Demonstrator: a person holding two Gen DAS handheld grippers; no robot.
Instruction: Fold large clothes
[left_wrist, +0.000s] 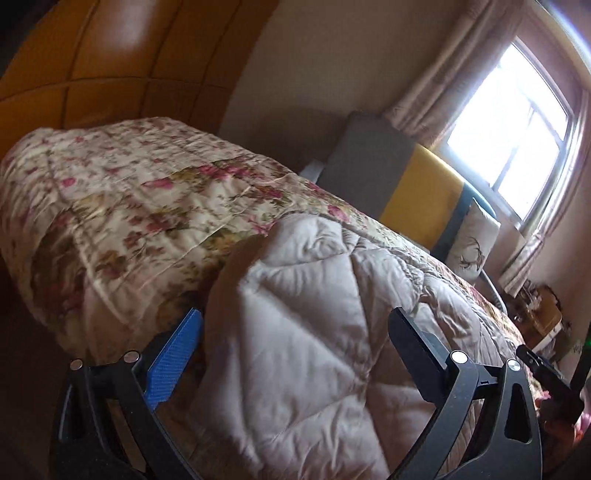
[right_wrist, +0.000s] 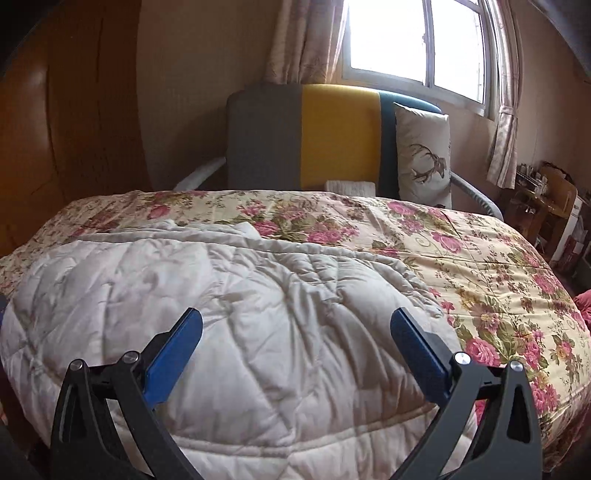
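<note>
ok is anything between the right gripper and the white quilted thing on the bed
Nothing visible does. The right gripper is open just above the white quilted garment, which lies bare on the floral bedspread.

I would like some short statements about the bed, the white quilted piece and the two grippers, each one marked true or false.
1. Both grippers are open and hold nothing. True: the left gripper and the right gripper have their jaws spread wide over the white quilted piece.
2. The white quilted piece lies on a plain blue bedspread. False: the floral bedspread under it is cream with pink roses.
3. A pillow with a deer print leans against the headboard. True: the pillow stands before the headboard.
4. The curtains are fully closed. False: the window is uncovered and bright.
</note>
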